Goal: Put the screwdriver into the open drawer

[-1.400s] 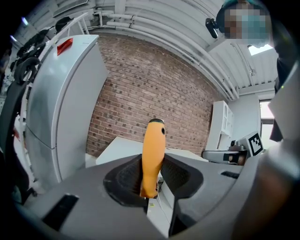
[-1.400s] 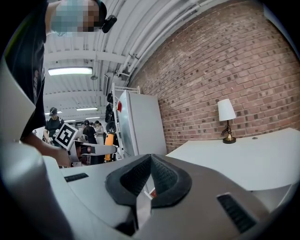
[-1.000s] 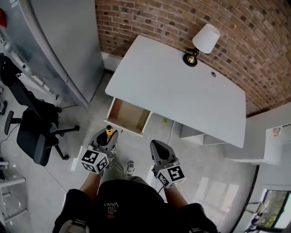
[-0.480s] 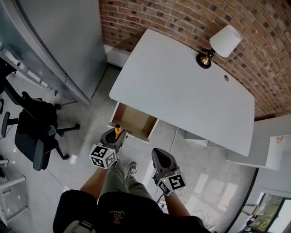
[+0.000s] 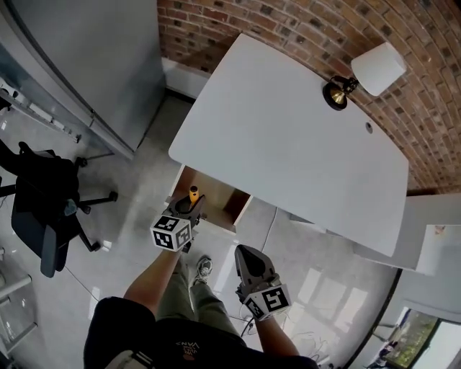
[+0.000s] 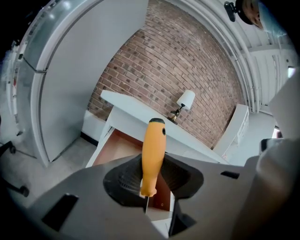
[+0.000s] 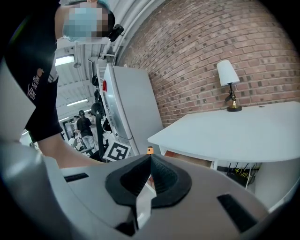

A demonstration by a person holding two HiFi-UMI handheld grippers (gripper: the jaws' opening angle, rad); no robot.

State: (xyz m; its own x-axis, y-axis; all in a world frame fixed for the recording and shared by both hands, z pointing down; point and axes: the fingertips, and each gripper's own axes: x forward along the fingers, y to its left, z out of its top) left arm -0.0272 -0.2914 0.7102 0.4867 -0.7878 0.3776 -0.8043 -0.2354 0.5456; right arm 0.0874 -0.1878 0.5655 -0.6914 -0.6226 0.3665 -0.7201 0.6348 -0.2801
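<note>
Closest to you, your right gripper (image 5: 247,252) hangs low by your leg, with its fingers pressed together and nothing between them. A little farther out, your left gripper (image 5: 191,207) has its fingers pinching the screwdriver (image 6: 153,152). They hold it down low, where the orange handle meets the thin metal part, so the handle sticks up and out on its own. From your head view the screwdriver sits right at the front edge of the open drawer (image 5: 220,203), above it and not yet inside. The drawer looks bare, with lots of room. Past it is the white counter (image 5: 288,137), which hangs over the back part of the drawer, and then the lamp (image 5: 364,72) and the brick wall (image 5: 302,21). Here is what I think could go wrong. If you let go too soon, the screwdriver may hit the front lip of the drawer and fall to the floor by your shoe (image 5: 204,267). If you reach in too high, the tall handle could bump the counter's edge. And since the hold is so low, a quick move could make the handle tip over.
</note>
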